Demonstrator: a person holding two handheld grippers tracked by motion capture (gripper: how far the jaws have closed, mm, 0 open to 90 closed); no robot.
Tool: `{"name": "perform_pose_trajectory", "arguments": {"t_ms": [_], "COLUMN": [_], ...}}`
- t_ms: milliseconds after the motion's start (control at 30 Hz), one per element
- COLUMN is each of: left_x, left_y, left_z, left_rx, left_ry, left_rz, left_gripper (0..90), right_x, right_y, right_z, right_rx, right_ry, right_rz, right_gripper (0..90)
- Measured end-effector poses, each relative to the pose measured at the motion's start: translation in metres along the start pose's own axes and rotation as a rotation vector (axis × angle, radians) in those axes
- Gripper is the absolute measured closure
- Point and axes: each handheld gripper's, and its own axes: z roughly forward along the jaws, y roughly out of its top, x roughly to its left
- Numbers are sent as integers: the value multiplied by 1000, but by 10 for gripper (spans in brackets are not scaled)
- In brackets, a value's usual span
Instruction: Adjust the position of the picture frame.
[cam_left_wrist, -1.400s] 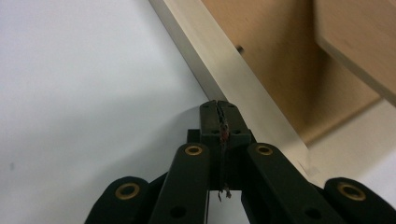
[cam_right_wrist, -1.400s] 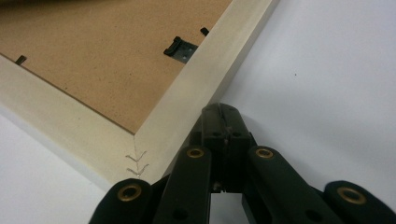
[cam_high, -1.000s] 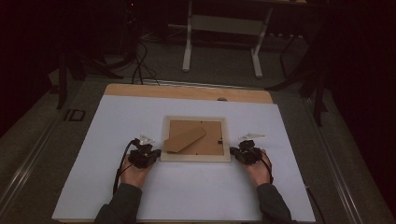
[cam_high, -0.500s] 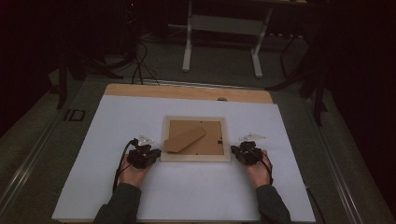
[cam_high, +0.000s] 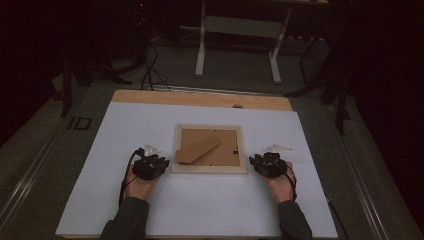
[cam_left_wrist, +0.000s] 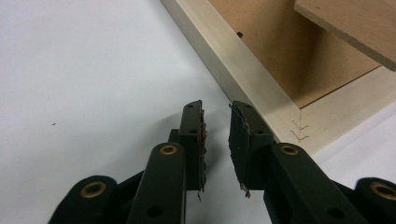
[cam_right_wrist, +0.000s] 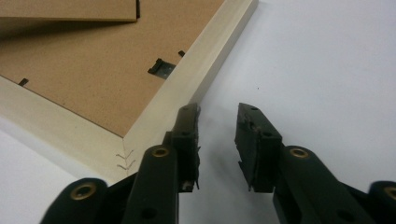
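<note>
- Overall, in the high view, a picture frame (cam_high: 210, 149) lay face down near the middle of the white table cover (cam_high: 115, 130), with its brown backing up and a cardboard stand (cam_high: 198, 149) across it. The left gripper (cam_high: 150, 166) rested just beside the frame's near left corner, and the right gripper (cam_high: 268, 164) just beside its near right corner — one hand on each side.
- Next, in the left gripper view, the jaws had just been opening and stood at a narrow gap with nothing between them. The pale wooden rail of the frame (cam_left_wrist: 243, 70) ran just beyond the right jaw, and whether this jaw touched the rail I could not tell.
- Then, in the right gripper view, the jaws had also just been opening, to a moderate gap, and they held nothing. The left jaw lay against or very close to the frame's corner (cam_right_wrist: 187, 93), and a small metal clip (cam_right_wrist: 161, 68) was sitting on the backing near the rail.
- By my judgement, both grippers had just let go of the frame after placing it. The next move probably calls for reaching to the clips or the stand — with care, because the clips are small.
</note>
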Motion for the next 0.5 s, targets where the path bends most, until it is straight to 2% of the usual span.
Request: {"name": "perform_pose_trajectory", "arguments": {"t_ms": [500], "left_x": [3], "left_y": [3], "left_z": [-7], "left_rx": [-26], "left_ry": [1], "left_rz": [-11], "left_gripper": [740], "right_x": [0], "right_y": [-2], "right_z": [0], "right_rx": [1], "right_ry": [23], "right_rz": [3], "right_gripper": [601]}}
